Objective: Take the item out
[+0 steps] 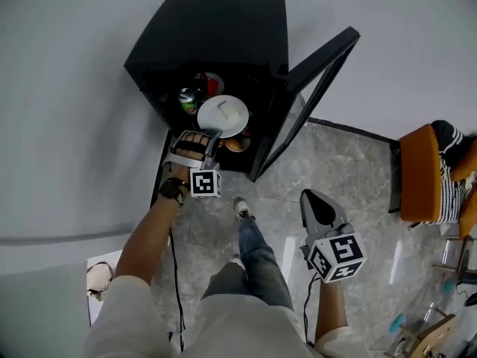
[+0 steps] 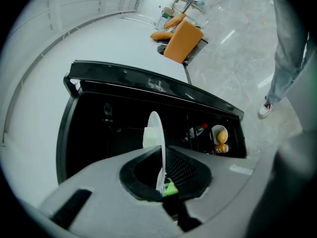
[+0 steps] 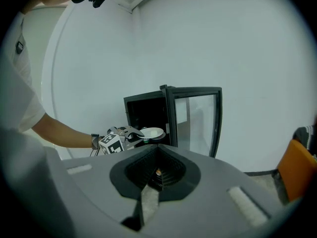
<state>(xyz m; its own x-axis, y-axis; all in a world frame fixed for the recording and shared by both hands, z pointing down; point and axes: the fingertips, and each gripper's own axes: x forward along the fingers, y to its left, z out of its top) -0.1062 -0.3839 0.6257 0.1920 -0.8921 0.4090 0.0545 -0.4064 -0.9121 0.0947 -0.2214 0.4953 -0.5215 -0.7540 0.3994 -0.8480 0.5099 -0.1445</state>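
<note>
A white plate (image 1: pixel 223 115) with a small white block on it hangs at the mouth of the black cabinet (image 1: pixel 216 28), level with its front. My left gripper (image 1: pixel 214 134) is shut on the plate's near rim. In the left gripper view the plate (image 2: pixel 157 143) shows edge-on, pinched between the jaws of the left gripper (image 2: pixel 161 182). My right gripper (image 1: pixel 319 203) hangs lower right over the floor, away from the cabinet, jaws together with nothing in them. From the right gripper view the plate (image 3: pixel 151 132) sits level in front of the cabinet (image 3: pixel 148 103).
The cabinet's glass door (image 1: pixel 313 88) stands open to the right. Inside are a can (image 1: pixel 188 99), a red item (image 1: pixel 211 86) and a bowl with orange food (image 2: pixel 219 135). An orange chair (image 1: pixel 421 174) stands at the right. A leg and shoe (image 1: pixel 242 209) are below.
</note>
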